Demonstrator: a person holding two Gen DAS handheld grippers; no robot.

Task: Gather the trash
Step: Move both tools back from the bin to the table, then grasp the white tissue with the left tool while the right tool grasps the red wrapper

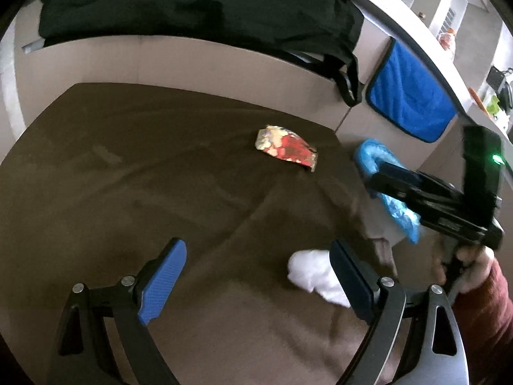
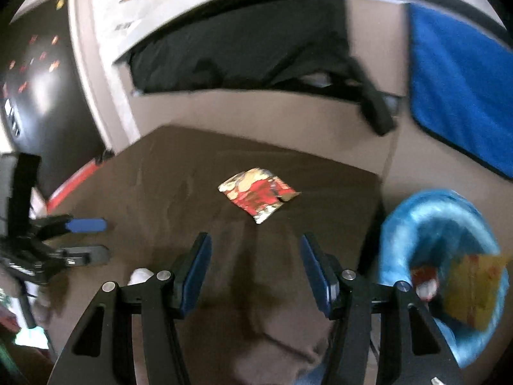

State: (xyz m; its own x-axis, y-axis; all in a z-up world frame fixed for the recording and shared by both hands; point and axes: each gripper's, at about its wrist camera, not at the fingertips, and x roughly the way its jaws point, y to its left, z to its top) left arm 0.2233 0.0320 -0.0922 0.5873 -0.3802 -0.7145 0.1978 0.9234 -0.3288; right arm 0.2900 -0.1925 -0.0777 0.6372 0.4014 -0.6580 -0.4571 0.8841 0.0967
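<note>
The left gripper [image 1: 258, 276] is hovering over the brown-covered tabletop [image 1: 128, 176], its jaws standing wide with nothing between them. A crumpled white tissue [image 1: 307, 272] is lying on the cloth just beside the right-hand pad, partly hidden by it. At about one o'clock from that gripper, the red and gold wrapper [image 1: 287, 150] is lying flat near the tabletop's far edge. The right gripper [image 2: 256, 266] is pointing toward the same wrapper at twelve o'clock, its jaws standing moderately apart and empty. At three o'clock, off the tabletop's edge, a blue-lined bin [image 2: 416, 211] is holding a yellow packet [image 2: 474, 288].
</note>
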